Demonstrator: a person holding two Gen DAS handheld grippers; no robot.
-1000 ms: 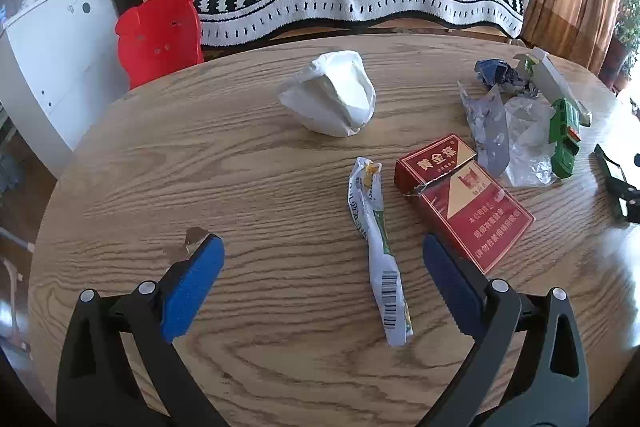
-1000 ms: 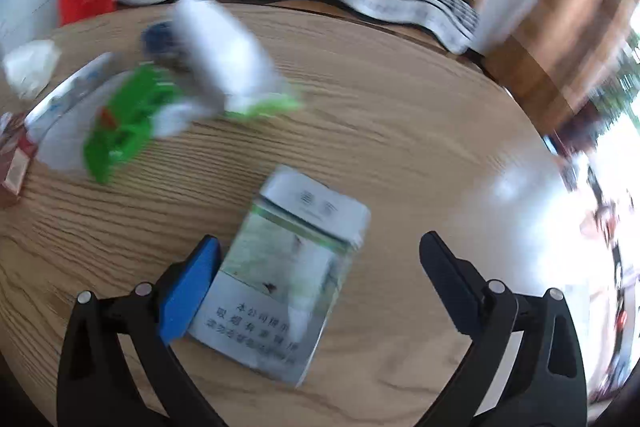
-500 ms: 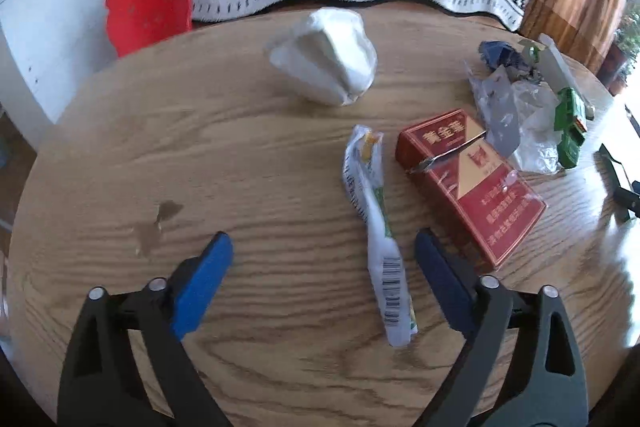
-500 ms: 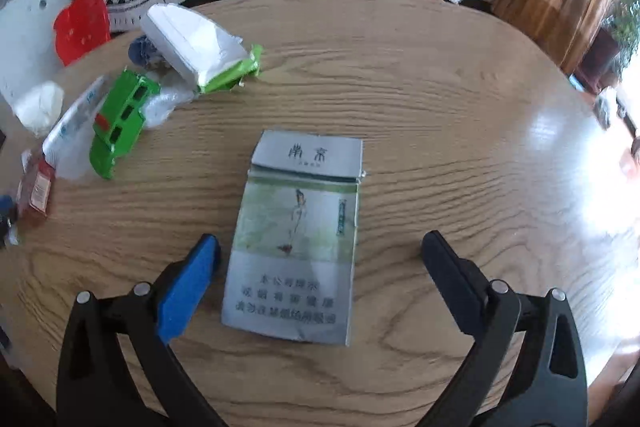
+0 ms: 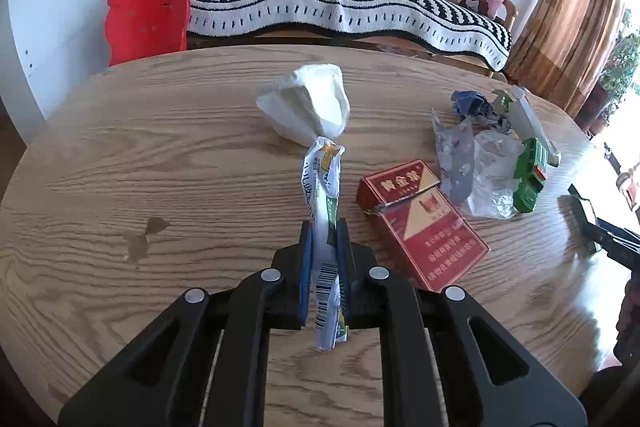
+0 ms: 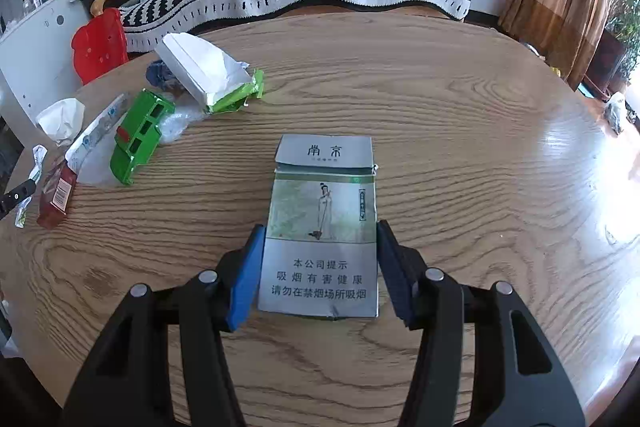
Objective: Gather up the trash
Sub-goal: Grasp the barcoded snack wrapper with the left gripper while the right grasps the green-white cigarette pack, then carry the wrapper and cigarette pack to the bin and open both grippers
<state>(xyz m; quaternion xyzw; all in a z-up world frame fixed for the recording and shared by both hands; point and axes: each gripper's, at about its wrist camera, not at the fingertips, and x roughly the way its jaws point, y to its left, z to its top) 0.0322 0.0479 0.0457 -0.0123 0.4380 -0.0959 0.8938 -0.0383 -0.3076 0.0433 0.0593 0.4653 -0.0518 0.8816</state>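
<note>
The left gripper (image 5: 323, 251) clamped the wrapper (image 5: 325, 211) while the right gripper's (image 6: 319, 259) jaws were closing around the grey pack (image 6: 323, 227), which needed a square, centred squeeze.

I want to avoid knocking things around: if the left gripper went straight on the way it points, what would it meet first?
Most likely the wooden table: the left gripper, shut on the long snack wrapper, points steeply down. Further along sits the crumpled white tissue, though depth is uncertain.
</note>
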